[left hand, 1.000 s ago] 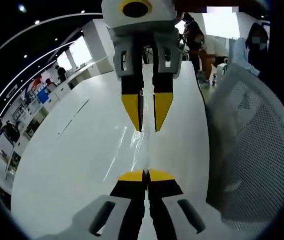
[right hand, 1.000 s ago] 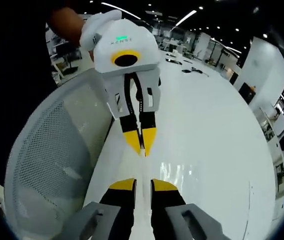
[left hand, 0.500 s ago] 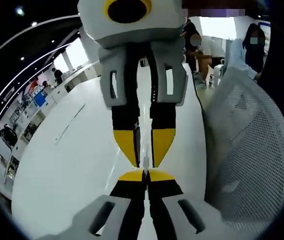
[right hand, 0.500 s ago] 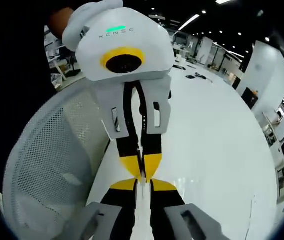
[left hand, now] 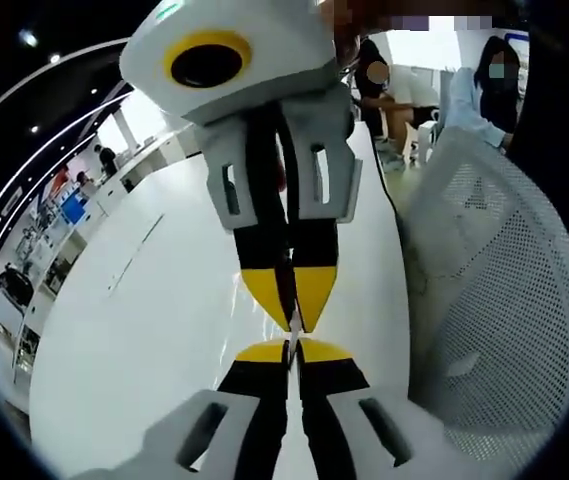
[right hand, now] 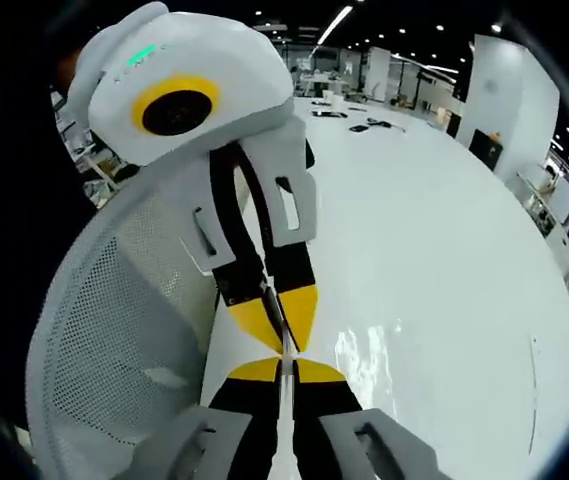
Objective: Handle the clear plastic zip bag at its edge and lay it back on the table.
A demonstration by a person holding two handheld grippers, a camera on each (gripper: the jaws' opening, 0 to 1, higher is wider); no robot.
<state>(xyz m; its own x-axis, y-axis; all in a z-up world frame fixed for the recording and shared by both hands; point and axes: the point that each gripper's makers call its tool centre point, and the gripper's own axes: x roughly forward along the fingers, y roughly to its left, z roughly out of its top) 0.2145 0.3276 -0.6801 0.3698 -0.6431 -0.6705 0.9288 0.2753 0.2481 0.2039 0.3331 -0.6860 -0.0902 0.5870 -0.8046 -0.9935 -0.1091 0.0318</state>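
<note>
Tongs meet tip to tip in both views: your left tongs [left hand: 292,348] rise with their yellow-tipped jaws pressed together, and the right tongs [left hand: 292,300] come down nose to nose against them. From the right gripper view your right tongs [right hand: 286,372] are likewise closed, facing the left tongs [right hand: 282,318]. A thin sliver of the clear plastic zip bag [left hand: 292,330] sits pinched between the tips; its glossy film [right hand: 369,352] shows on the white desk [right hand: 444,250] just beside your right tongs. The white mesh chair back [left hand: 504,290] stands near the desk edge. The left gripper view adds seated people [left hand: 404,90] beyond the desk.
</note>
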